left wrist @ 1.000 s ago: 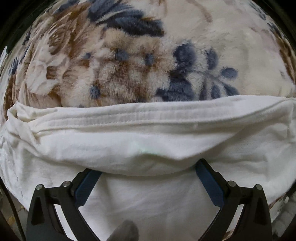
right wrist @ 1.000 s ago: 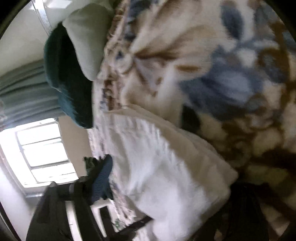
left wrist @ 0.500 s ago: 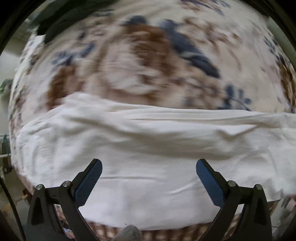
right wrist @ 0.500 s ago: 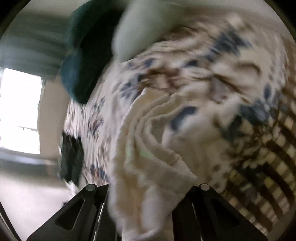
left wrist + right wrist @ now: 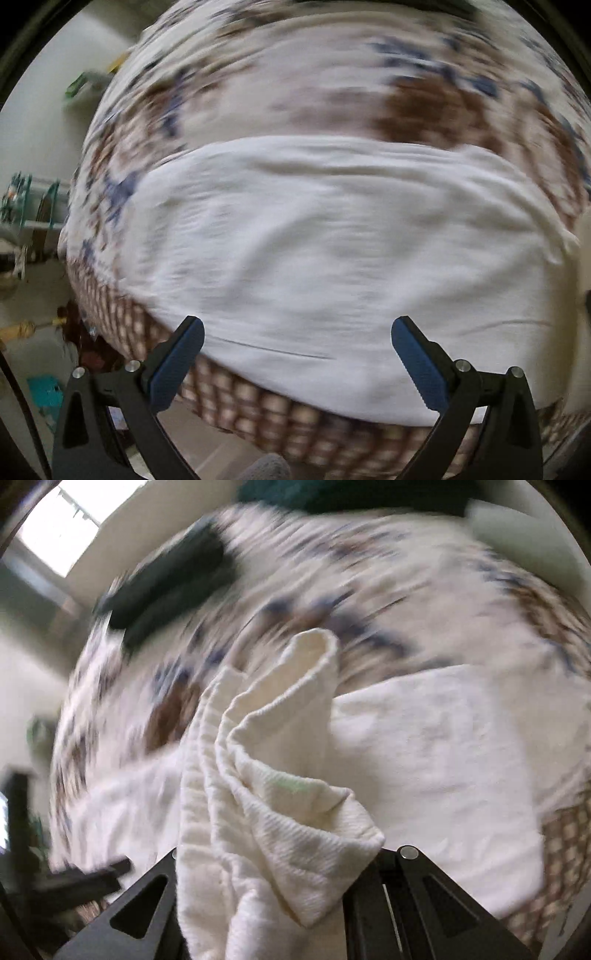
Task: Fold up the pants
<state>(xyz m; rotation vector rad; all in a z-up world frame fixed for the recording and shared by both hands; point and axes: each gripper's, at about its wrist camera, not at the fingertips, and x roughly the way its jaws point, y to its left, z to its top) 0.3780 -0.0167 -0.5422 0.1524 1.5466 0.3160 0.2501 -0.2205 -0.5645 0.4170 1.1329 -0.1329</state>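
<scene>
Two claws were in view: the right claw (image 5: pixel 280 864) was clamped on a bunched end of the white pants (image 5: pixel 436 746), the left claw (image 5: pixel 297 341) stood apart and empty above them. Beyond, the pants lay on the floral bed blanket (image 5: pixel 332 85). Recommended: carry the held end across level, aligning edges before release.

Lit softly and evenly by daylight, with a blown-out window (image 5: pixel 55 524) glaring at the upper left of the right wrist view. Smeared by motion blur in both views, worst across the floral blanket (image 5: pixel 332 81) (pattern streaked, edges lost). Kept sharp only on the black gripper frames near the lens. Bent hard by fisheye distortion, darkened to black at the corners.
</scene>
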